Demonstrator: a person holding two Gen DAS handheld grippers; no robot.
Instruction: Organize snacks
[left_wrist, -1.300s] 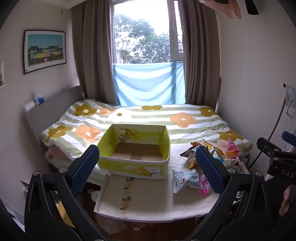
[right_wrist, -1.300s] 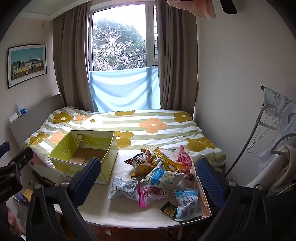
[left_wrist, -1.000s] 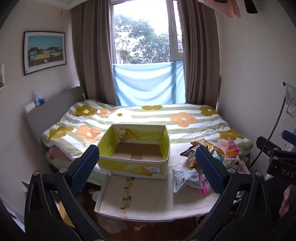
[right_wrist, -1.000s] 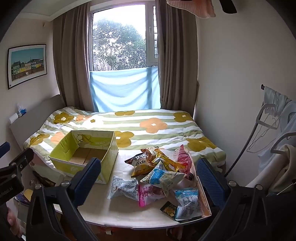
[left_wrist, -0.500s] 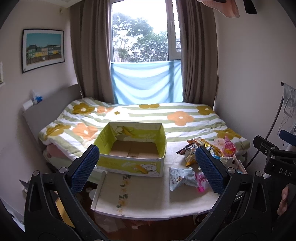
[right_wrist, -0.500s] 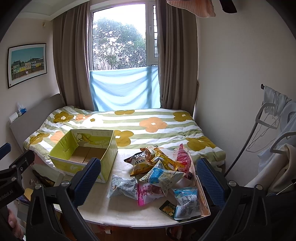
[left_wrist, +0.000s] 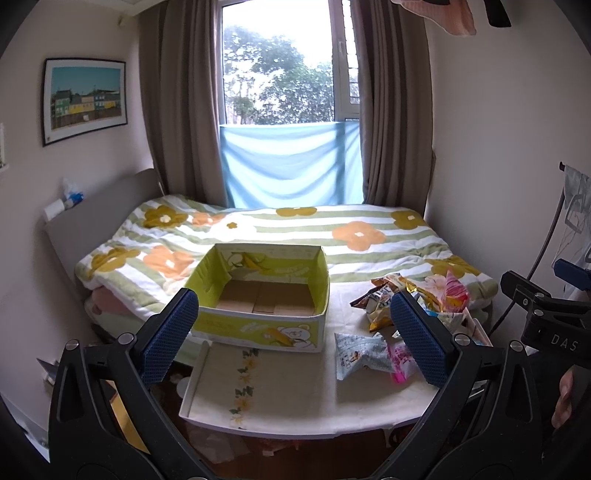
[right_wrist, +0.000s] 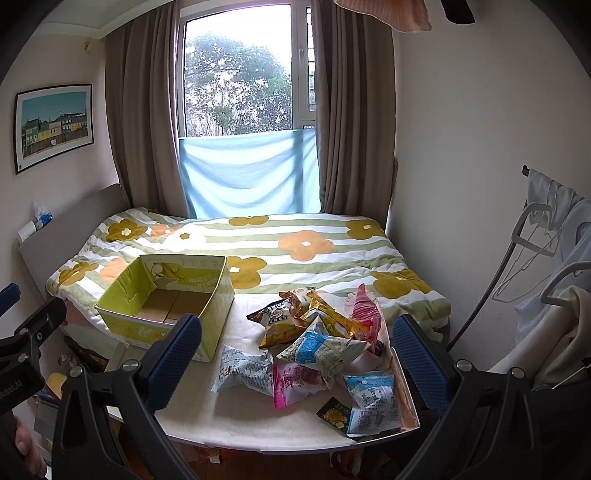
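A yellow-green cardboard box (left_wrist: 258, 330) (right_wrist: 122, 293), open on top and holding nothing, sits at the far left of a small white table (left_wrist: 288, 398) (right_wrist: 243, 424). To its right lies a heap of snack packets (right_wrist: 317, 347) (left_wrist: 384, 306); a pale blue packet (left_wrist: 360, 356) (right_wrist: 242, 371) and a pink packet (right_wrist: 295, 382) lie nearest. My left gripper (left_wrist: 295, 339) hangs open in front of the table, well short of the box. My right gripper (right_wrist: 295, 362) is open too, back from the snack heap. Neither holds anything.
A bed with a flowered striped quilt (left_wrist: 295, 232) stands right behind the table. A clothes rack with hangers (right_wrist: 546, 251) stands at the right wall. Clutter lies on the floor under the table's left side (left_wrist: 110, 402). A hand (left_wrist: 563, 398) holds the right gripper.
Both views have shifted slightly: the table and box sit a little lower and nearer in the left wrist view. Both grippers stay open and nothing on the table has moved.
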